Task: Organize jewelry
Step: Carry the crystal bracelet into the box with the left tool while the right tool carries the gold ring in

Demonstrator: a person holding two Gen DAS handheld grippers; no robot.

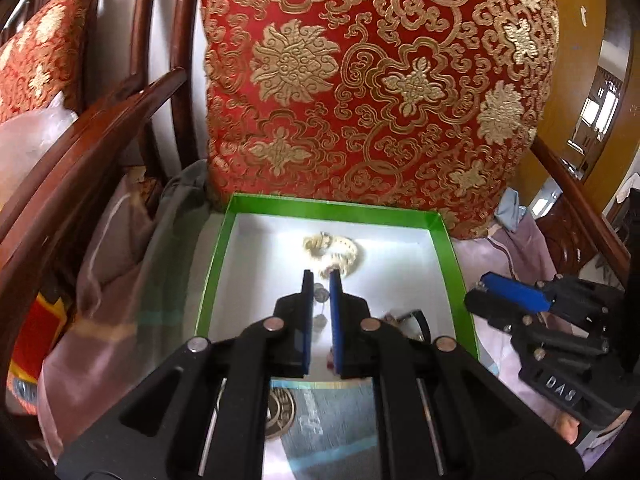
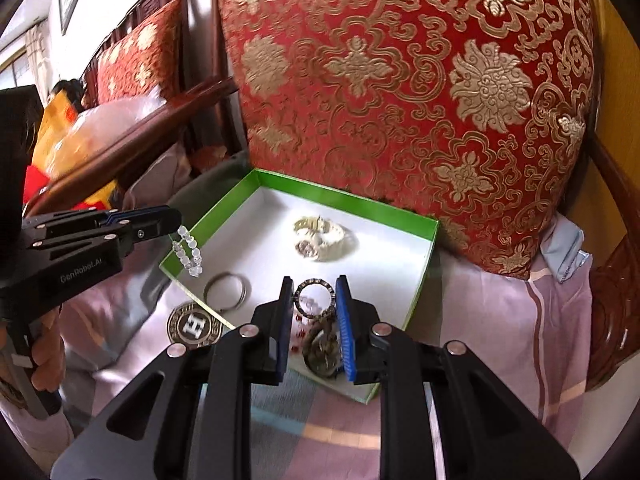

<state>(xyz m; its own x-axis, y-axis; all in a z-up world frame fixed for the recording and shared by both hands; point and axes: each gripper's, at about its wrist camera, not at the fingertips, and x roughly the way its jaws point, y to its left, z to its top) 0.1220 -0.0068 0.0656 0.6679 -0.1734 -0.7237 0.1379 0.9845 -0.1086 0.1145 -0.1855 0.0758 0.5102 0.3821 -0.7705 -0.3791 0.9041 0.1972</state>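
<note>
A shallow green-walled box [image 2: 352, 202] with a white floor was set open on the lilac bedding, against a red brocade cushion. A cream beaded bracelet [image 2: 324, 239] was coiled near the box's back wall. A clear bead bracelet [image 2: 187, 252] was hung in the air over the box's left edge. A plain silver ring [image 2: 227, 287] was laid on that edge, touching a round medallion [image 2: 195, 325] outside it. A dark watch [image 2: 320, 334] was held upright above the front corner.

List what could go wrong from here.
The left gripper pinches only one end of the clear bead bracelet, which dangles over the green box's edge; it could slip and fall outside. The right gripper holds a ring with charms dangling; those may snag other pieces.
</note>
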